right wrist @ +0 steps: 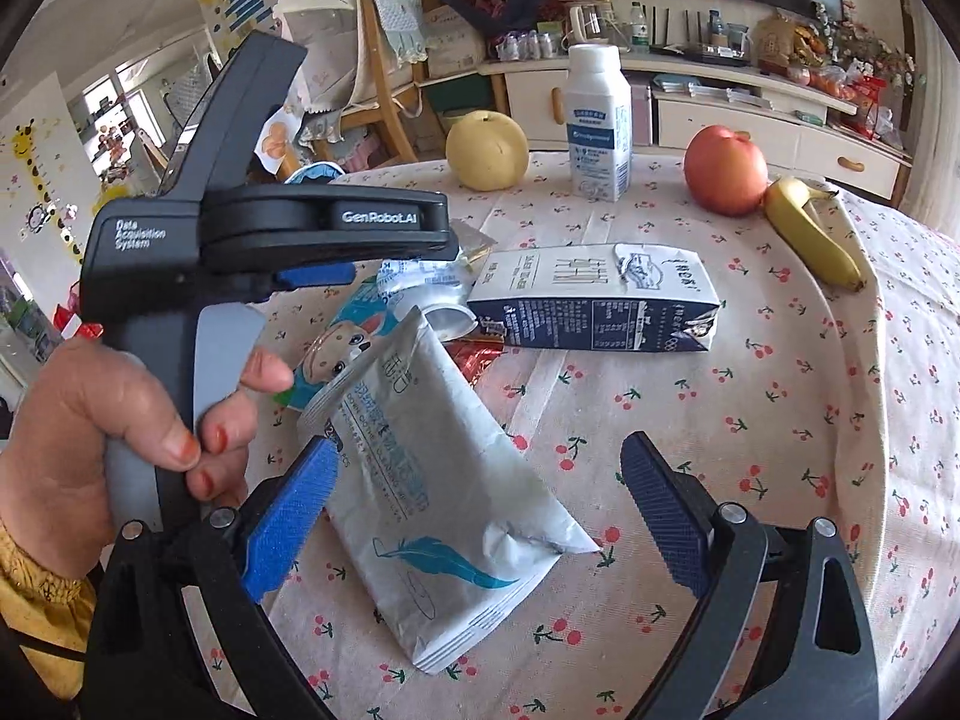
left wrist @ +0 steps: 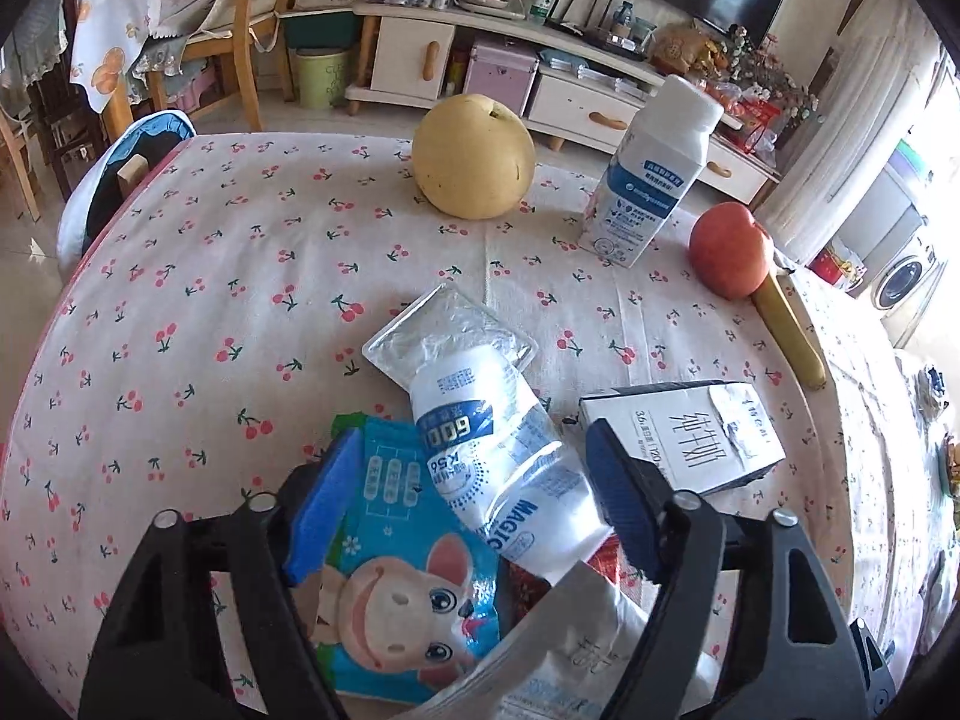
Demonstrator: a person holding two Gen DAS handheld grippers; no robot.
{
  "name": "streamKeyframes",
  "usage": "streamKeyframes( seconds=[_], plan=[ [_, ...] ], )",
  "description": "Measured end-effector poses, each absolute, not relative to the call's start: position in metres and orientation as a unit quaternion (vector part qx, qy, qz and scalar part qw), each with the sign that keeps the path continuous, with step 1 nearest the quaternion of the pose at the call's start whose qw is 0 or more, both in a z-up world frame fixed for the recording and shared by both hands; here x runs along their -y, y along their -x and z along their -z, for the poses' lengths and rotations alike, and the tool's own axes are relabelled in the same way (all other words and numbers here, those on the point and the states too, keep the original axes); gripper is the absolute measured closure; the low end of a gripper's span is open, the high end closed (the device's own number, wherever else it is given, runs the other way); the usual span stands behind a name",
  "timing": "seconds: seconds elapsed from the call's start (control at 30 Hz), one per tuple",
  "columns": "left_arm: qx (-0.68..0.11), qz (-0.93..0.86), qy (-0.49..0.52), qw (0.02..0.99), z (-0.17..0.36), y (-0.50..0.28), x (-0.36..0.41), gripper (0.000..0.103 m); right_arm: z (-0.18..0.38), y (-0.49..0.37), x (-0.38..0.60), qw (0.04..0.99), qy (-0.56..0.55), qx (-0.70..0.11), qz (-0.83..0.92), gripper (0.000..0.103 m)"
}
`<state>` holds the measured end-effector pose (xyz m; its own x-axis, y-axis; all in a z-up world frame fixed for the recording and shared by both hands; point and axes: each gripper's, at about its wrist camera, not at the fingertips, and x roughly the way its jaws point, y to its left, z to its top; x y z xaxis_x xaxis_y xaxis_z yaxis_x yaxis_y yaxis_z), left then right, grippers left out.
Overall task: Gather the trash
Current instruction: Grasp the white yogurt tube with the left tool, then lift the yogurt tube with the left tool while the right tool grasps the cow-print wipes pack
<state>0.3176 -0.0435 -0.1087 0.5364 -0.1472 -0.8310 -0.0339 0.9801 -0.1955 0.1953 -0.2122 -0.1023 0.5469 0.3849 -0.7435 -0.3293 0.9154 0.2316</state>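
A heap of trash lies on the cherry-print tablecloth [left wrist: 210, 276]. My left gripper [left wrist: 474, 498] is open over a clear-and-white pouch [left wrist: 498, 432] and a blue wrapper with a cartoon mouse [left wrist: 408, 588]; both lie between its blue pads, and I see no squeeze. In the right wrist view a hand [right wrist: 120, 420] holds the left gripper [right wrist: 312, 273] above that heap. My right gripper [right wrist: 477, 516] stands wide open around a white pouch with a blue feather [right wrist: 432, 480], pads apart from it. A flattened milk carton [right wrist: 594, 300] lies just beyond.
At the far side of the table are a yellow pear [left wrist: 474, 156], an upright white-and-blue drink carton [left wrist: 648, 174], a red apple [left wrist: 729, 249] and a banana [left wrist: 789, 330]. A red foil scrap [right wrist: 474, 360] lies under the pouches. Chairs and a low cabinet stand beyond.
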Motion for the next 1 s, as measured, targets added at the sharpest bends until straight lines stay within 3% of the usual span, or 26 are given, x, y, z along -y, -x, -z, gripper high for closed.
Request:
streamKeyframes(
  seconds=[0.13, 0.23, 0.43, 1.0],
  plan=[
    [-0.484, 0.042, 0.100, 0.868, 0.119, -0.323, 0.041, 0.055, 0.108, -0.199, 0.208, 0.868, -0.046, -0.442, -0.221, 0.009],
    [-0.476, 0.053, 0.103, 0.872, 0.118, -0.321, 0.041, 0.077, 0.110, -0.199, 0.202, 0.863, -0.048, -0.445, -0.235, 0.009],
    [-0.461, 0.057, 0.112, 0.878, 0.110, -0.315, 0.034, 0.084, 0.115, -0.195, 0.183, 0.855, -0.013, -0.454, -0.251, 0.009],
    [-0.408, 0.040, 0.184, 0.893, 0.079, -0.228, -0.048, 0.087, 0.131, -0.167, 0.146, 0.834, 0.119, -0.454, -0.291, 0.007]
  ],
)
